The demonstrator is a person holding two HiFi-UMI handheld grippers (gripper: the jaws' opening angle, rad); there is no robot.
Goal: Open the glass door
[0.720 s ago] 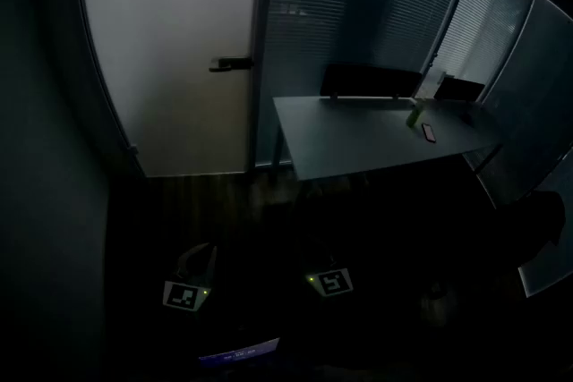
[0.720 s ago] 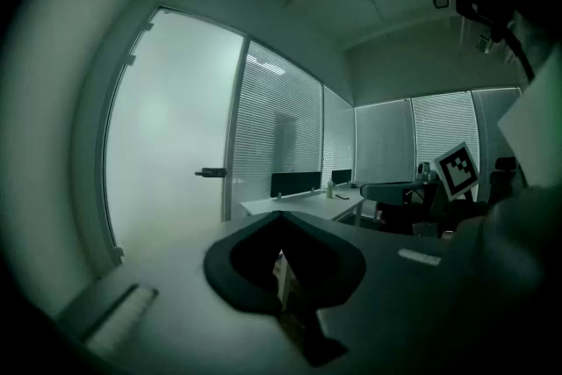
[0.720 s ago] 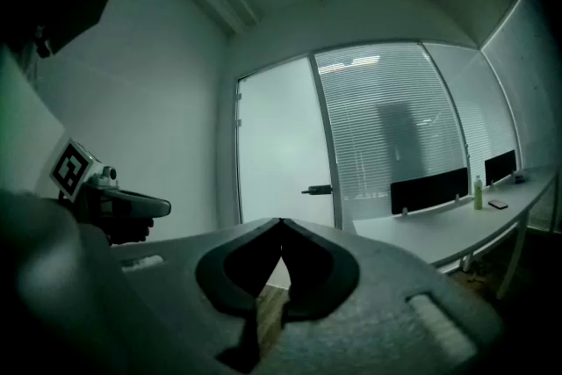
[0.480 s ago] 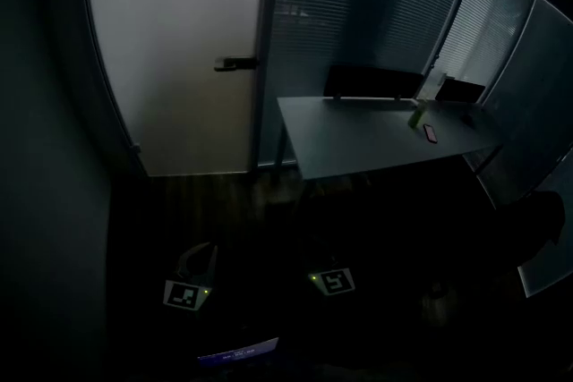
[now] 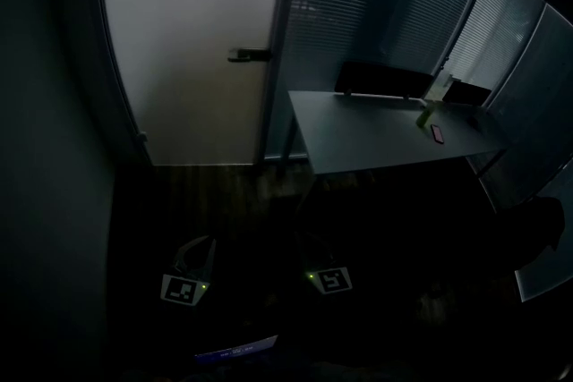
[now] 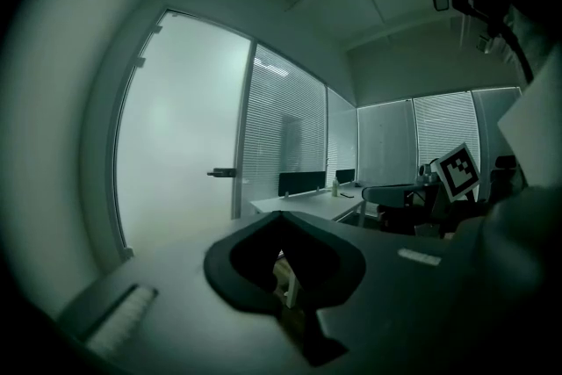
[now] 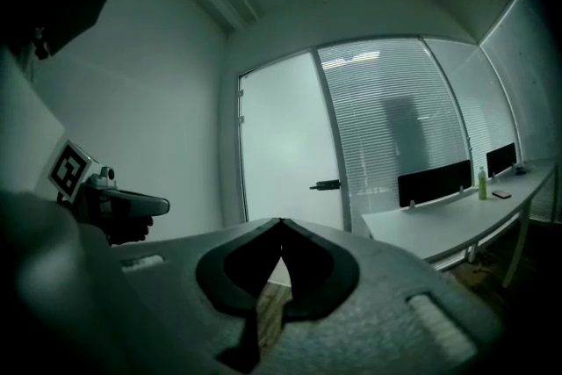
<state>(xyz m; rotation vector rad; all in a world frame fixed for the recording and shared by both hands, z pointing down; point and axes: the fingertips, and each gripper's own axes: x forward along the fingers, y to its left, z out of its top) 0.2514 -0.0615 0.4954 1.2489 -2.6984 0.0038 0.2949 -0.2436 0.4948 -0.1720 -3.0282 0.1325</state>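
The frosted glass door [image 5: 192,40] stands closed ahead, its dark lever handle [image 5: 248,55] at the right edge. It also shows in the left gripper view as door [image 6: 176,154] with handle [image 6: 223,173], and in the right gripper view as door [image 7: 281,145] with handle [image 7: 326,185]. My left gripper [image 5: 195,253] and right gripper [image 5: 315,253] hang low in the dark, well short of the door. The left gripper [image 6: 283,215] is shut with nothing in it. The right gripper [image 7: 281,222] is shut and empty too.
A grey desk [image 5: 376,134] stands right of the door, with a green bottle [image 5: 424,114], a phone [image 5: 437,133] and dark screens [image 5: 380,80] behind. A glass wall with blinds [image 5: 376,4] runs right of the door. A plain wall [image 5: 45,148] closes the left side.
The door, handle and desk have slid to the right and slightly up in the head view. Both grippers sit at about the same spot in the frame, still shut.
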